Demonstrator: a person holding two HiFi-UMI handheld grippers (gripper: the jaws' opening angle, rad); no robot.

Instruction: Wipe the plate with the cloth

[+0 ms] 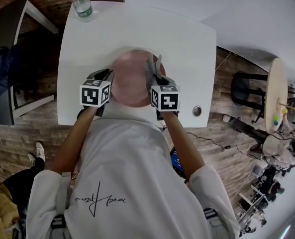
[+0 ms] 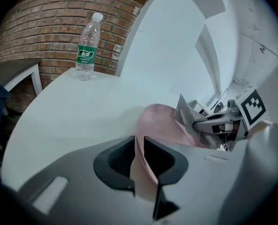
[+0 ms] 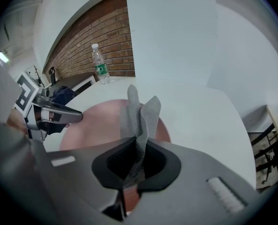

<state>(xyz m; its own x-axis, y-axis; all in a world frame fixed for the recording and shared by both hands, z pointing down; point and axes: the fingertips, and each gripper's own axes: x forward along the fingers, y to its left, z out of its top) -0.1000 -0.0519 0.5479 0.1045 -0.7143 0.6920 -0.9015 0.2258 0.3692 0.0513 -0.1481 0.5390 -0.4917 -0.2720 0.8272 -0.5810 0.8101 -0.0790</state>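
Observation:
A pink plate (image 1: 131, 81) is held over the white table (image 1: 137, 34), near its front edge. My left gripper (image 1: 105, 76) is shut on the plate's left rim; the left gripper view shows the plate (image 2: 160, 125) edge-on between the jaws of the left gripper (image 2: 139, 165). My right gripper (image 1: 153, 72) is shut on a grey mesh cloth (image 1: 151, 66) at the plate's right side. In the right gripper view the cloth (image 3: 139, 118) stands up out of the jaws of the right gripper (image 3: 136, 161) over the plate (image 3: 101, 125).
A clear water bottle (image 1: 81, 5) with a green label stands at the table's far left corner; it also shows as the bottle (image 2: 88, 48) and bottle (image 3: 100, 65). A round hole (image 1: 197, 111) sits near the table's front right. A brick wall is behind.

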